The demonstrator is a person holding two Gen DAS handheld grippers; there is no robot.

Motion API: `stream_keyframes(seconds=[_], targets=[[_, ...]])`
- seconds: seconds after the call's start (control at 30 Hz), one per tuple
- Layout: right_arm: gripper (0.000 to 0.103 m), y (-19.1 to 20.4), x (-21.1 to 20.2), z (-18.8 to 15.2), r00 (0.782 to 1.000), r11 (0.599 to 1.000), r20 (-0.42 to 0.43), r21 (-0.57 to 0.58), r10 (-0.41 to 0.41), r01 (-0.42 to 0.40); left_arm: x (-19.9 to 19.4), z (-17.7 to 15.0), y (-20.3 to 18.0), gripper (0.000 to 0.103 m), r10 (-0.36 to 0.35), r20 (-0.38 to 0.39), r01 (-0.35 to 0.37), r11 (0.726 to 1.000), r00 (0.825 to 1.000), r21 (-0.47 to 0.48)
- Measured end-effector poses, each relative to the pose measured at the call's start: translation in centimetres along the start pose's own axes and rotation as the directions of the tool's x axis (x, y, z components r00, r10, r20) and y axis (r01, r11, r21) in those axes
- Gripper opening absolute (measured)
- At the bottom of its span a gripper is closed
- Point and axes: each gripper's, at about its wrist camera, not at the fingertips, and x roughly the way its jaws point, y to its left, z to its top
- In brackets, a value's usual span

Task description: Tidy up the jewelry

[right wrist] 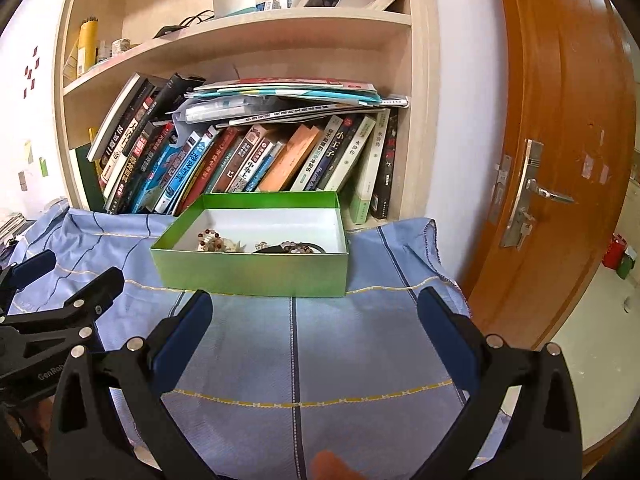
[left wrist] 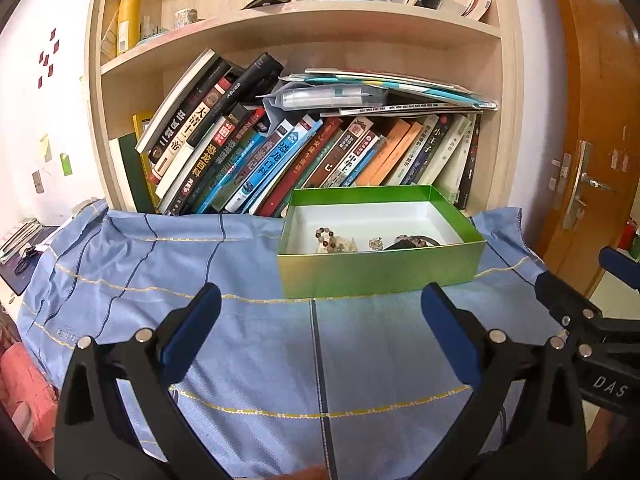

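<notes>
Green box (left wrist: 378, 270), open-topped and rectangular, with shiny lime-green outer walls and a plain white lining. Inside, bunched along the near wall: a beaded bracelet (left wrist: 326, 234) of mixed brown, grey and reddish round beads, a pale crumpled or crystal-like lump (left wrist: 348, 245) just beside it, a small clear sparkly piece (left wrist: 375, 243), and a second string of beads (left wrist: 414, 240) lying against something dark and curved (too hidden by the wall to name). Far half of the box floor bare and white.

Box resting on a light blue cloth (left wrist: 240, 340) crossed by dark blue stripes and thin yellow stitched lines, draped over the surface with folds at its left side. Box toward the back of the cloth, its far wall close to a row of leaning books (left wrist: 280, 160) on the lower shelf of a pale wooden bookcase (left wrist: 96, 120). Flat papers and magazines piled across the tops of the books. Brown wooden door (right wrist: 560, 160) with a silver handle to the right.

Left gripper (left wrist: 320, 300) nearest the viewer, over the cloth in front of the box, blue-padded fingers spread wide, nothing between them. Right gripper (right wrist: 314, 304) likewise spread wide and empty, also short of the box, beside the left one.
</notes>
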Motion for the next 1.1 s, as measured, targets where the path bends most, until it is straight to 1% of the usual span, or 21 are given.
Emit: stream_keyframes(seconds=[1.1], targets=[[0.100,0.22,-0.20,-0.04,1.000,1.000,0.002,-0.004,0.012,-0.012,0.01,-0.32,0.15,0.099,0.003,-0.009,-0.003,1.000,1.000,0.003]])
